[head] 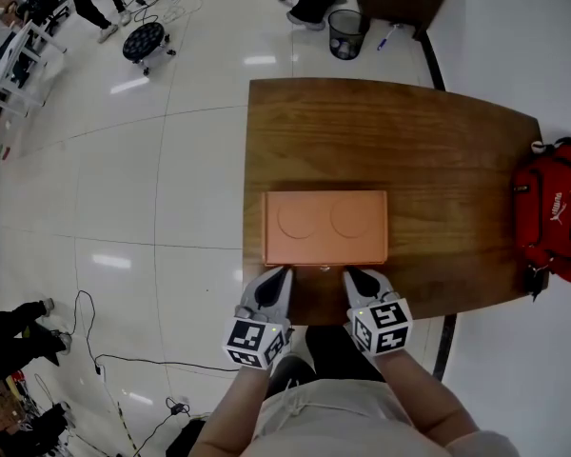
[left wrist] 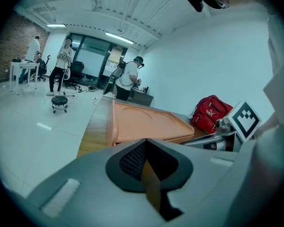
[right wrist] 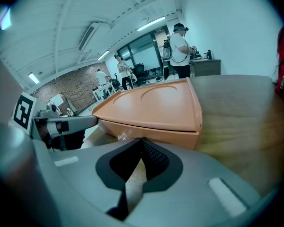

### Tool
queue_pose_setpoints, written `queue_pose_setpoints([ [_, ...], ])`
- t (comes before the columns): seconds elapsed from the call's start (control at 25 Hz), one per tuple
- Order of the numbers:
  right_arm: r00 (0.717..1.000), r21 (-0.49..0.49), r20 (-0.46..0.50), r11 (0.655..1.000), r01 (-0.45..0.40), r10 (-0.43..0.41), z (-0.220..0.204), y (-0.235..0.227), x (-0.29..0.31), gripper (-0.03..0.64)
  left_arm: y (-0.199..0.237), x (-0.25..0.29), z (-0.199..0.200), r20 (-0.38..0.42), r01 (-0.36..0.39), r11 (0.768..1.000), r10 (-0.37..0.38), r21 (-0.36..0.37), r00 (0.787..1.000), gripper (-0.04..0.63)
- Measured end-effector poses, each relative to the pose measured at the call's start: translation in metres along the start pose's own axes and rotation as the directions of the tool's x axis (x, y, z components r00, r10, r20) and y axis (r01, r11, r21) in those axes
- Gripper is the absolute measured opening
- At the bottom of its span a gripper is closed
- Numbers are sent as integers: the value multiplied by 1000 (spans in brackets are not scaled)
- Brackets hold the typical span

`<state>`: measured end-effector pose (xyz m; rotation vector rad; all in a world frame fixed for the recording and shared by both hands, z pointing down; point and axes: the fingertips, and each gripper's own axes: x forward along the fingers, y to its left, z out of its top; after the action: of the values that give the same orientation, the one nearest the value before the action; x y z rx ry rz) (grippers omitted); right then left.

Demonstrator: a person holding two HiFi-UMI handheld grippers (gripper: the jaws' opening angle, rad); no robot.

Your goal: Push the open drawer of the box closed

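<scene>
An orange box point(head: 325, 227) with two round dents in its lid lies on the wooden table point(head: 409, 141), close to the near edge. Its drawer front point(right wrist: 154, 129) faces me, carries a small clear knob point(right wrist: 121, 136) and sits almost level with the box's front. My left gripper point(head: 278, 277) is just before the left part of that front, its jaws shut on nothing. My right gripper point(head: 355, 276) stands before the right part, also shut and empty. The left gripper view shows the box point(left wrist: 146, 122) past the left gripper point(left wrist: 145, 149); the right gripper point(right wrist: 141, 148) is close to the knob.
A red bag point(head: 557, 208) lies at the table's right end. Beyond the table are a mesh bin point(head: 347, 33), a wheeled stool point(head: 145, 43) and standing people. Cables point(head: 95, 350) trail over the white floor to my left.
</scene>
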<state>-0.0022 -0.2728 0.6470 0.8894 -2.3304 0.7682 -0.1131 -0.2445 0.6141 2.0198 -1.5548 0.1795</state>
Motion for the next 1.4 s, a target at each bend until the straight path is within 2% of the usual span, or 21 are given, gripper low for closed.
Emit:
queue_pose_setpoints([
  [0.16,1000,18,-6,1000,-10,10,2,-2,-1,3,0,-3,3,-7,4,1000,-4,10,1000,6],
  [0.28,1000,-5,23,1000,-11,12,12,5,-11,3,-3,-14,11,14,18,1000,-19,20,1000,6],
  [0.44,995,-79,68,995,-61,67,22,29,-37,3,-17,-34,27,62,44,998,-47,42,997,6],
  [0.56,988,-174,134,983,-59,83,34,52,-66,3,-34,-55,43,109,67,995,-75,80,991,6],
  [0.8,941,-275,325,961,-3,96,62,103,-138,4,-69,-124,77,211,68,978,-110,196,971,6],
  [1.0,891,-316,446,947,65,87,60,140,-194,4,-104,-188,87,258,82,948,-167,309,952,6],
  [1.08,878,-323,470,943,77,90,53,154,-210,4,-113,-209,88,275,85,937,-185,340,943,6],
  [1.2,869,-316,486,945,81,87,32,177,-232,3,-123,-245,83,307,84,933,-199,349,931,6],
  [1.4,853,-308,518,945,110,70,-7,207,-272,3,-149,-294,53,308,119,918,-246,378,919,6],
])
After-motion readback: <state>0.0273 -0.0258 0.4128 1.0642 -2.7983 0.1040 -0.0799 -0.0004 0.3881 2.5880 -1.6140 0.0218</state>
